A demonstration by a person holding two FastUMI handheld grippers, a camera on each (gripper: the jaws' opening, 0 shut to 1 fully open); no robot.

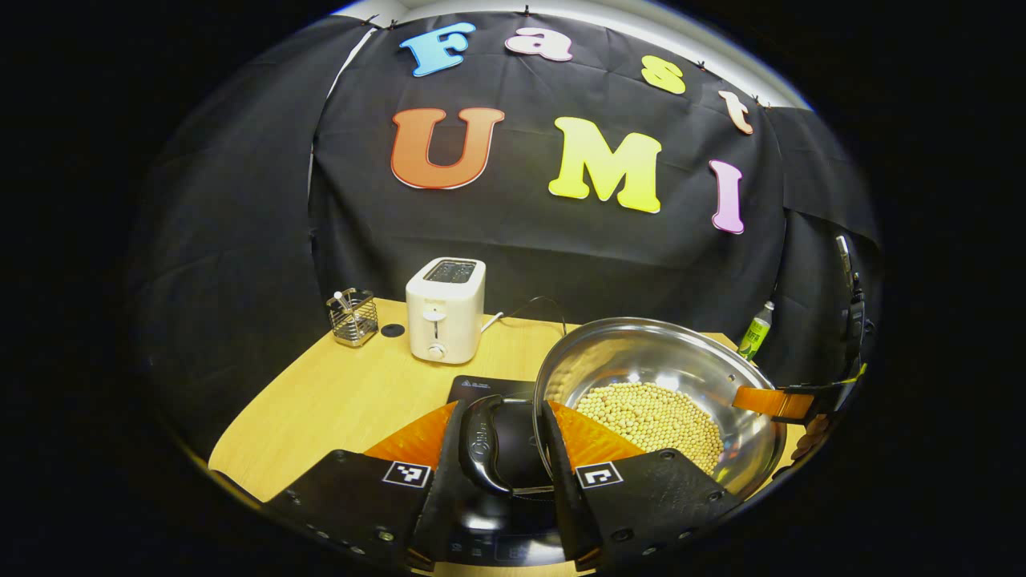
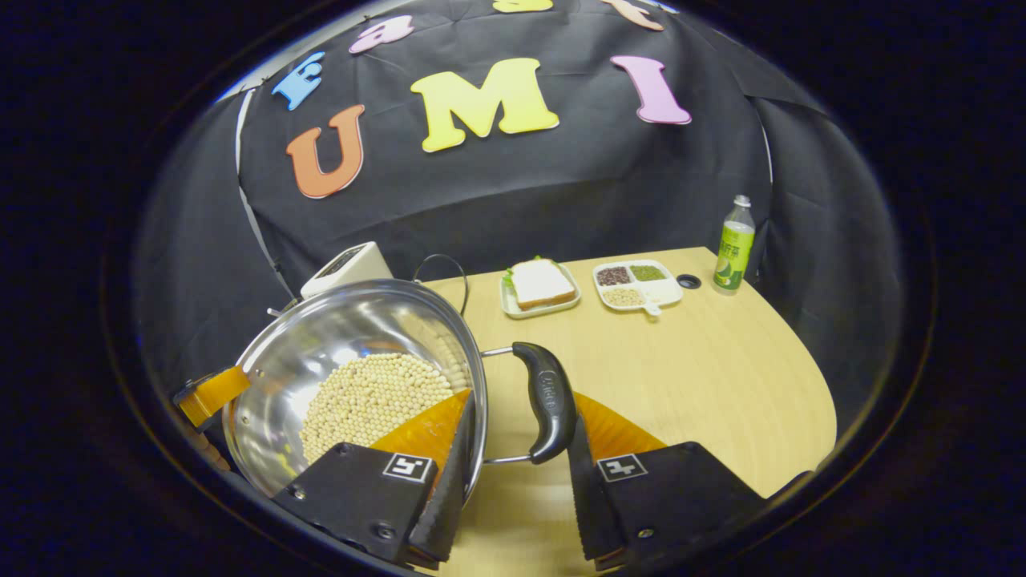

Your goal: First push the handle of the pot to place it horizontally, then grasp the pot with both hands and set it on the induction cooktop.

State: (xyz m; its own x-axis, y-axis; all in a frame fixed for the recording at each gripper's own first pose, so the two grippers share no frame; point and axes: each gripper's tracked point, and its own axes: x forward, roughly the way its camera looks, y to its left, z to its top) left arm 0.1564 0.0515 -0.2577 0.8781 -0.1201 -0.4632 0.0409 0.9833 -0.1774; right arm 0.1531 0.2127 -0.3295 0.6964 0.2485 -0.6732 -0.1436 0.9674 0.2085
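- Left gripper, left gripper view: the fingers straddle the pot's near side handle, a dark loop grip. Both inner faces look pressed on it, so it reads as pinching that handle.
- Pot, a shiny steel bowl shape, sits at 3 o'clock of the left gripper and is held above the induction cooktop, a dark slab below the handle (whether the base touches the slab, cannot tell).
- Soybeans, pale and round, lie heaped in the pot's bottom.
- At the pot's far rim, 3 o'clock, the right gripper shows at the edge of the left gripper view.
- Right gripper, right gripper view: fingers stand spread, one inside the pot's rim, the other just outside the far side handle. Rim and handle lie between them; the outer finger touches the grip, the inner one's contact I cannot tell.
- Table, light wood, carries the rest: toaster at 12 o'clock of the cooktop, wire basket at 11.
- In the right gripper view, sandwich plate at 12 o'clock, divided dish at 1, green bottle at 2.
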